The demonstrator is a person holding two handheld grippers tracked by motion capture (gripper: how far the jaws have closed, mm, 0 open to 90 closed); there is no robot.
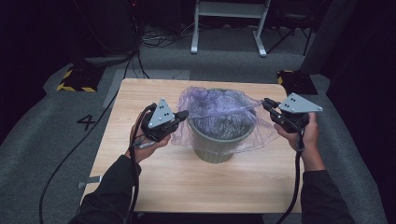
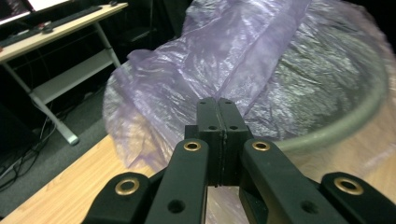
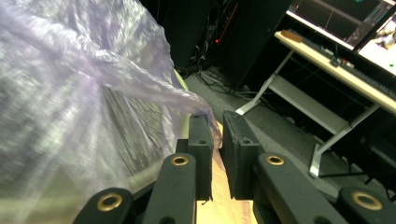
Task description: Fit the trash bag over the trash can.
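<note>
We see the wooden table (image 1: 177, 186) on grey carpet (image 1: 37, 130). Beside the bin (image 1: 218, 140), left gripper (image 1: 183, 115) clamps the purple bag (image 1: 219, 105); right gripper (image 1: 266, 103) stands slightly parted.

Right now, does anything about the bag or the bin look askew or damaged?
The purple bag sits unevenly on the grey bin: its film is stretched across the mouth, while loose folds hang down outside on both sides. No tear or spill visible.

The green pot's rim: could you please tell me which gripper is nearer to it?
Left. The left gripper sits right at the pot's rim; the right gripper is off to its other side, at the purple bag.
</note>
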